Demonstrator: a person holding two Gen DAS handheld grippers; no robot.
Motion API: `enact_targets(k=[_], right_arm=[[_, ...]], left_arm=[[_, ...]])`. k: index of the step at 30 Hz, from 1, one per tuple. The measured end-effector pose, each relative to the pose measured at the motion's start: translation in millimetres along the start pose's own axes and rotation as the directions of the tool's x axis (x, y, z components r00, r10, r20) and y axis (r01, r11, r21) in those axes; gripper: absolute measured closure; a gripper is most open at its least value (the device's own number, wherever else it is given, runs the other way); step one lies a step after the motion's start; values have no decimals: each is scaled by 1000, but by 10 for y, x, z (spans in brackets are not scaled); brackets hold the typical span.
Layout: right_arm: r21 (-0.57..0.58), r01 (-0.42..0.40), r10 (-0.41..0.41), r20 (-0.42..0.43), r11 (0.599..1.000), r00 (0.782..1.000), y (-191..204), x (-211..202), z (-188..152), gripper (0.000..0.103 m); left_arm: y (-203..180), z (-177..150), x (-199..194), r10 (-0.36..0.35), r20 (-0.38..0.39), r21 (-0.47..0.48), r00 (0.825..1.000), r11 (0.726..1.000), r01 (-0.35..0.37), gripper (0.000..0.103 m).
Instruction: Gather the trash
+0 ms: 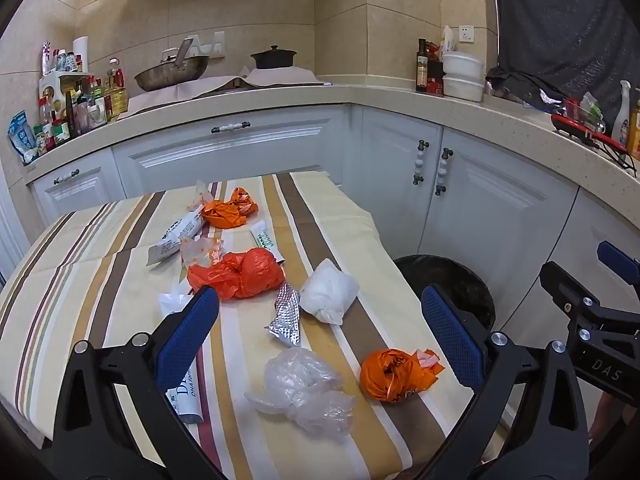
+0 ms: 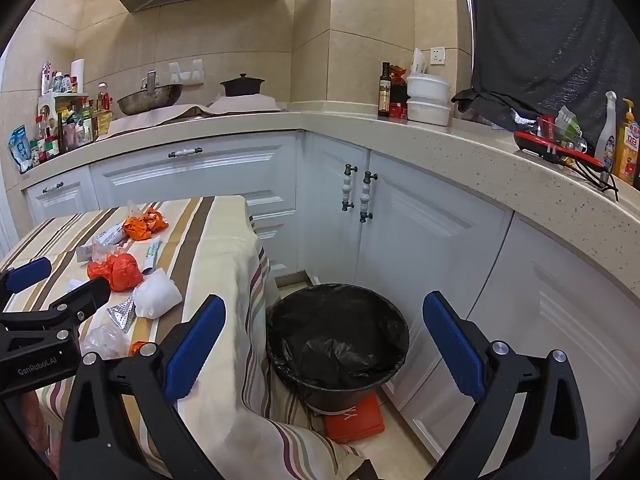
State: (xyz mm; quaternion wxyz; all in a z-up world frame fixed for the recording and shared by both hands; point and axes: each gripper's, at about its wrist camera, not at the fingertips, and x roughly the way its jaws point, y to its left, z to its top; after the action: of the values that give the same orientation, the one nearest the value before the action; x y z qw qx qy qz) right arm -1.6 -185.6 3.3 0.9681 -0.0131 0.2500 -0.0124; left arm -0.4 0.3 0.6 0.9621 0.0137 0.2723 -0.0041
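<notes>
None of the trash collected yet: table (image 1: 100,248) litter untouched, bin (image 2: 338,344) holds only its liner, left gripper (image 1: 320,336) and right gripper (image 2: 324,344) both spread wide, empty.

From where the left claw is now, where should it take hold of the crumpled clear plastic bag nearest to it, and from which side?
Grip the clear plastic bag across its narrow middle, coming from above. It lies flat and loosely bunched into two lobes on the striped tablecloth, so the waist probably fits best between the open left claw.
</notes>
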Motion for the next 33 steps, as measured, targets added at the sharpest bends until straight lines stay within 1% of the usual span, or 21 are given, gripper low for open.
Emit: enact_targets(k=[8, 9, 12, 19, 21, 33], right_arm=[[4, -8, 8, -3, 1000, 1000, 41, 5, -11, 7], [8, -2, 2, 2, 1000, 1000, -35, -33, 12, 7], [8, -4, 4, 0, 1000, 1000, -61, -40, 25, 7], [7, 0, 0, 3, 1000, 1000, -32, -36, 17, 7], [8, -1, 1, 2, 1000, 1000, -38, -34, 16, 7], [8, -1, 1, 1, 1000, 1000, -31, -29, 6, 7]], left_arm=[[-45, 33, -47, -5, -4, 0, 1000, 1000, 5, 4], [-39, 29, -59, -3, 3, -2, 1000, 1000, 3, 4], [-55, 50, -92, -3, 0, -5, 1000, 1000, 3, 4], [-110, 115, -180, 3, -4, -10, 1000, 1000, -3, 4], [-15, 20, -49, -4, -1, -13, 1000, 1000, 4, 4], [44, -12, -2, 3, -6, -21, 1000, 1000, -3, 4]])
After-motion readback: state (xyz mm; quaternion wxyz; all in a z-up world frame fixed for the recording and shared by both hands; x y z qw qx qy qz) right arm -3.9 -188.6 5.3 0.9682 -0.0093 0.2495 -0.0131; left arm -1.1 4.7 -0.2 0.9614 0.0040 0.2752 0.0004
